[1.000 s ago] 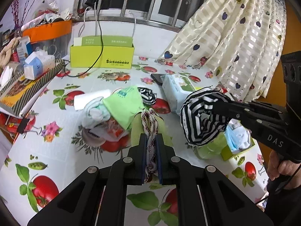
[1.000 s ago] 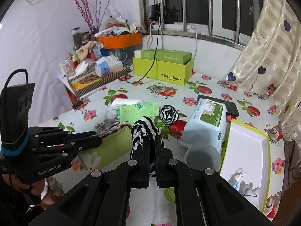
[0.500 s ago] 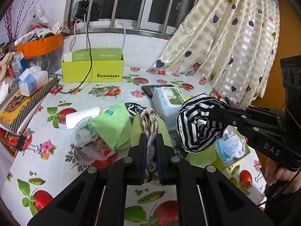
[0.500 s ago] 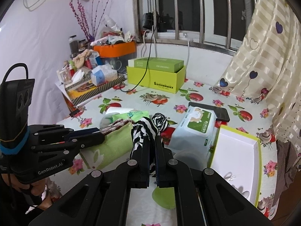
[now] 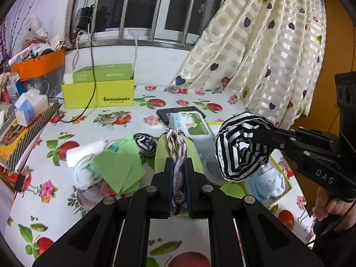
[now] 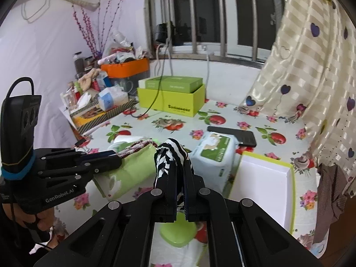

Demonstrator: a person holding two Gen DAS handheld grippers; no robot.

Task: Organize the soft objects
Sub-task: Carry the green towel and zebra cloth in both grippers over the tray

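Left claw [image 5: 179,173]: matt black plastic, metal screw heads, clamped on a red-and-white patterned woven cloth [image 5: 176,146].
Right claw [image 6: 180,179]: same matt black plastic, pinching a black-and-white striped knit cloth [image 6: 170,155].
Desk [image 5: 111,120]: glossy fruit-print oilcloth.
Wet-wipes pack [image 6: 214,155], centre: smooth shiny plastic film.
Lime box [image 6: 178,102], far: matt cardboard.
Curtain [image 6: 311,71], right: satiny striped fabric.
Window bars [image 5: 162,9]: dull metal.
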